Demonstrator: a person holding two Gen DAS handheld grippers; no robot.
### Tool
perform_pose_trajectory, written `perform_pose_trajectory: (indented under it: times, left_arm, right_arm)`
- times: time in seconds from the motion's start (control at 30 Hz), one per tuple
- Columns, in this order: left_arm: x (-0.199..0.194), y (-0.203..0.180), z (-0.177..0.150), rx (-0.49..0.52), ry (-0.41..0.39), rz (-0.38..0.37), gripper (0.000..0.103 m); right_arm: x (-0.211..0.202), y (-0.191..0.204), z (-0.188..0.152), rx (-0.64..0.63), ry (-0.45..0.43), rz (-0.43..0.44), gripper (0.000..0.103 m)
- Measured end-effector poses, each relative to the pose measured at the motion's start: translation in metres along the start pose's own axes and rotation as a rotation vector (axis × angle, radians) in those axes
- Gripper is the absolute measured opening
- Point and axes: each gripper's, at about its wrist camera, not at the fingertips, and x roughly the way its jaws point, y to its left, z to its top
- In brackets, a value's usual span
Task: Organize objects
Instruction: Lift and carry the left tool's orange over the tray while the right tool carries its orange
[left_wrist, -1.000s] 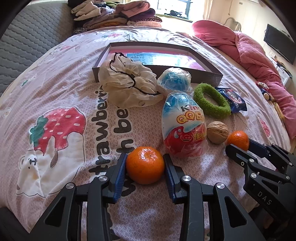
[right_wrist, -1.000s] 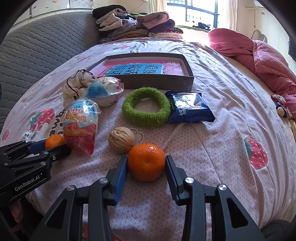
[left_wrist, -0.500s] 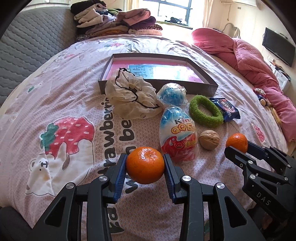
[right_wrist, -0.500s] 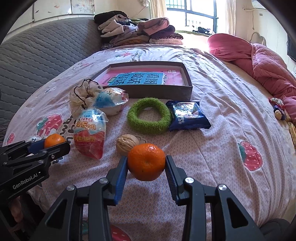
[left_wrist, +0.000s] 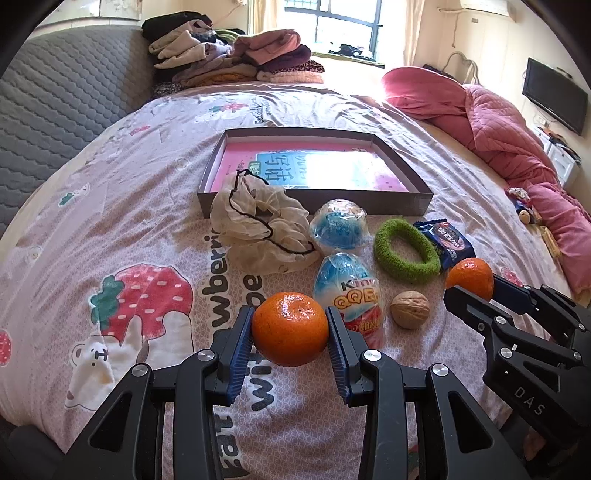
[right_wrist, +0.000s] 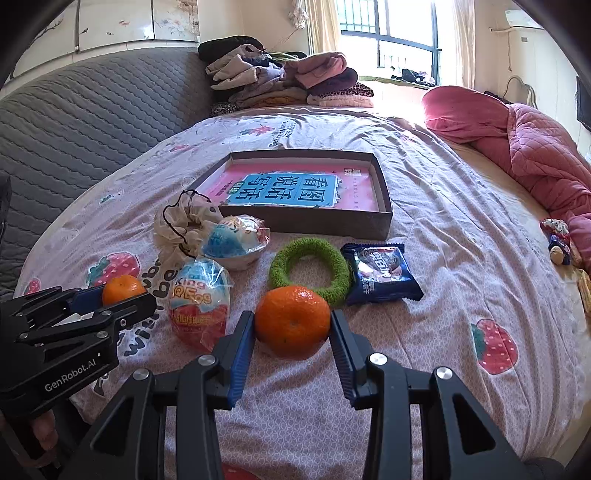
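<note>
My left gripper (left_wrist: 290, 332) is shut on a tangerine (left_wrist: 290, 328) and holds it above the bedspread. My right gripper (right_wrist: 291, 328) is shut on a second tangerine (right_wrist: 292, 322), also lifted. Each gripper shows in the other view: the right one (left_wrist: 476, 288) at the right, the left one (right_wrist: 122, 295) at the left. On the bed lie a walnut (left_wrist: 410, 309), a large wrapped egg (left_wrist: 349, 291), a smaller wrapped blue egg (left_wrist: 340, 227), a green ring (left_wrist: 406, 249), a blue snack packet (right_wrist: 380, 273) and a cream drawstring pouch (left_wrist: 258, 229). Behind them stands a shallow brown box (left_wrist: 421, 201) with a pink and blue sheet inside.
A pile of folded clothes (left_wrist: 229, 59) sits at the head of the bed. A pink quilt (left_wrist: 509, 129) lies bunched at the right. A grey padded headboard (right_wrist: 92, 118) runs along the left. Small toys (right_wrist: 557, 243) lie near the right edge.
Both grippers have risen with their tangerines, lifting them off the bedspread; the view has pulled back and up. The objects on the bed have not moved.
</note>
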Motion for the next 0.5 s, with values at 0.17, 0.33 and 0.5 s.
perform_pose_trajectory:
  times: [0.17, 0.33, 0.5]
  left_arm:
    - [0.002, -0.004, 0.012, 0.007, -0.013, 0.010, 0.039]
    - [0.005, -0.006, 0.023, 0.015, -0.027, 0.019, 0.039]
    - [0.009, -0.009, 0.035, 0.016, -0.038, 0.022, 0.039]
  right_arm:
    - [0.002, 0.000, 0.013, -0.002, -0.014, 0.000, 0.041]
    - [0.004, -0.002, 0.024, -0.004, -0.034, 0.002, 0.041]
    - [0.004, -0.004, 0.037, -0.003, -0.057, 0.003, 0.041]
